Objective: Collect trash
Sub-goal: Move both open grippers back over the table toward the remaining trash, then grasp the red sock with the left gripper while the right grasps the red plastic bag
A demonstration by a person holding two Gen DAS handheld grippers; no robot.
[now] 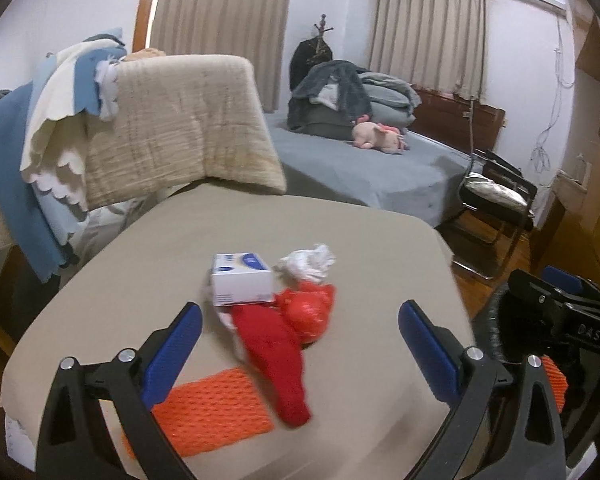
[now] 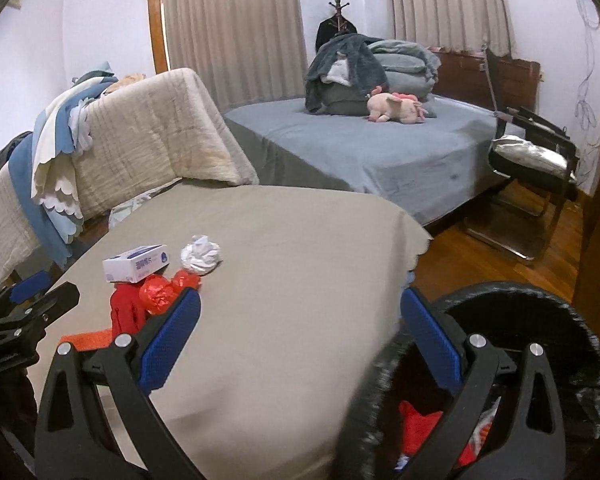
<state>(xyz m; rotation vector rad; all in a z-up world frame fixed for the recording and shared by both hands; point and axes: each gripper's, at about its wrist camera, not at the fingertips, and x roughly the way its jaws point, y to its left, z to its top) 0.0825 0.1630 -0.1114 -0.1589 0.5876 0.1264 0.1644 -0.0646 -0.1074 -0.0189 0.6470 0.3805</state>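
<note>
You are working over a table [image 1: 340, 232] draped in smooth taupe cloth with a scalloped edge, in a bedroom with pleated beige curtains [image 2: 236, 28], a wooden floor and a bed [image 2: 380, 152] under a grey-blue sheet, where a pink plush toy [image 2: 396, 107] lies beside folded bedding. The trash sits grouped on the cloth: a small white cardboard box [image 1: 242, 280] with blue print, a crumpled white paper ball [image 1: 310, 262] just beside it, a crinkled red plastic wad [image 1: 310, 312], a soft red piece [image 1: 274, 360] and a flat orange foam net [image 1: 216, 412]. Your left gripper [image 1: 300, 344] hangs over this pile, jaws wide and empty. Your right gripper [image 2: 300, 336], also spread wide and empty, straddles the table edge above a round bin [image 2: 540, 320] lined with black plastic, red scraps inside.
</note>
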